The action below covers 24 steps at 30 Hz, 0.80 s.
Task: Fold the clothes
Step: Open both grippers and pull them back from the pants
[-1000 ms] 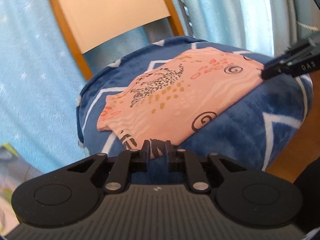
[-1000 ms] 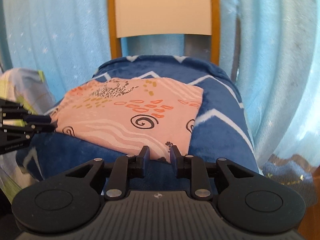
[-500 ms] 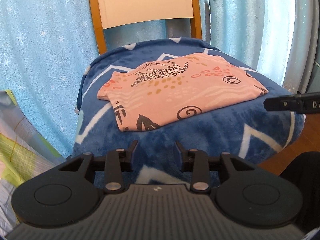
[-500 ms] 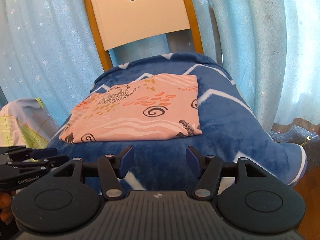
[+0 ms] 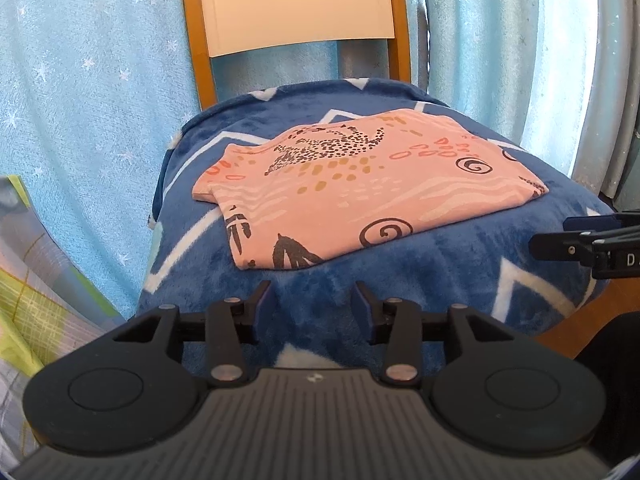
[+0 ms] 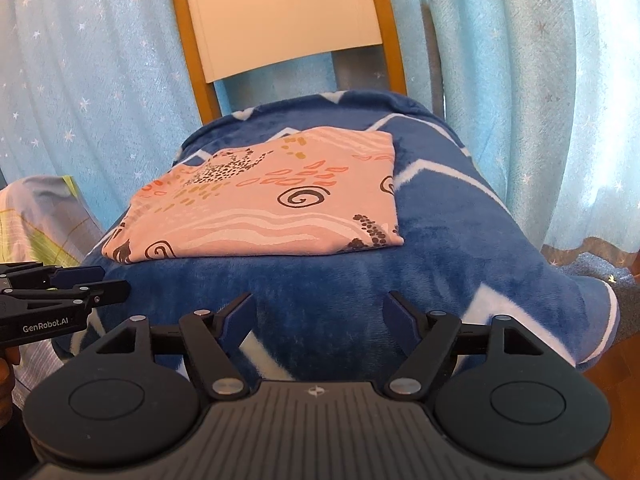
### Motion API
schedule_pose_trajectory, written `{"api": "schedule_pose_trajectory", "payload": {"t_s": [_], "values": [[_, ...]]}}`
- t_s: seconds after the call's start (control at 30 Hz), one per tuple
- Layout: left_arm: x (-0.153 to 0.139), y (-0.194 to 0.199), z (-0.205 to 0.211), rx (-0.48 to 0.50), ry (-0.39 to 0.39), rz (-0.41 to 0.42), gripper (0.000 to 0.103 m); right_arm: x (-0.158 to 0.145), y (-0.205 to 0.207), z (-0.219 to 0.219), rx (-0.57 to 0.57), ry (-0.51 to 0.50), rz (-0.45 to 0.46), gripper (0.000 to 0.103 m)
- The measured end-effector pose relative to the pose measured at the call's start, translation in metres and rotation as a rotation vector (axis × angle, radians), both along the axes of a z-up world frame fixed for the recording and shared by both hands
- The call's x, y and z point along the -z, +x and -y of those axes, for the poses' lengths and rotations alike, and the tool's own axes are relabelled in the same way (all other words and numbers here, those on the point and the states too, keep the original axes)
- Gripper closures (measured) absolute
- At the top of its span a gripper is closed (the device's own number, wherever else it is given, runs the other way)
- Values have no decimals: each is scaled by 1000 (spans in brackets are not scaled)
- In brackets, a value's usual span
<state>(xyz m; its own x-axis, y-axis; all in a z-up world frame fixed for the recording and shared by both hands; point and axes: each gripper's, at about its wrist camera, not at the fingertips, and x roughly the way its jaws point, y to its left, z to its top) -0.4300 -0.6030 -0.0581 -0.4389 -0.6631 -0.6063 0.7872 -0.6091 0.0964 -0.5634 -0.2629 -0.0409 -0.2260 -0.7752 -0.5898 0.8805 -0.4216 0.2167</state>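
Pink patterned garment (image 5: 360, 192) lies folded flat on blanket (image 5: 440, 272)

Plush fleece blanket (image 5: 400, 280); smooth printed cloth garment (image 5: 360, 196); glossy wooden chair (image 5: 196, 40)

Pink patterned garment (image 5: 360, 192), folded flat on blue blanket (image 5: 440, 280)

Both tongs, left (image 5: 313, 304) and right (image 6: 319, 316), hover with fingers spread apart, gripping nothing.
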Motion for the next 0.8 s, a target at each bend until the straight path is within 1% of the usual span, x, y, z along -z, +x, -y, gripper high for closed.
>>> {"api": "schedule_pose_trajectory", "payload": {"t_s": [0.1,0.17,0.23,0.33,0.43,0.5,0.57,0.7,0.8], "values": [[-5,-2,-6,23,-57,25,65,-5,4,-2,-7,-15,-51,30],[-9,-3,-8,47,-99,48,65,-10,7,1,-27,-14,-111,30],[-13,-4,-8,63,-134,53,65,-16,7,6,-62,-18,-161,30],[-23,-4,-5,83,-162,25,63,-26,1,16,-112,-41,-185,30],[-36,-9,7,107,-187,33,61,-37,-12,31,-145,-49,-208,30],[-43,-11,19,121,-202,49,57,-44,-27,42,-157,-48,-191,30],[-49,-9,38,124,-201,55,54,-47,-47,53,-161,-40,-139,30],[-53,-1,91,82,-142,44,53,-46,-91,73,-146,-28,-72,31],[-51,0,131,56,-110,49,53,-36,-117,91,-140,-14,-21,31]]}}
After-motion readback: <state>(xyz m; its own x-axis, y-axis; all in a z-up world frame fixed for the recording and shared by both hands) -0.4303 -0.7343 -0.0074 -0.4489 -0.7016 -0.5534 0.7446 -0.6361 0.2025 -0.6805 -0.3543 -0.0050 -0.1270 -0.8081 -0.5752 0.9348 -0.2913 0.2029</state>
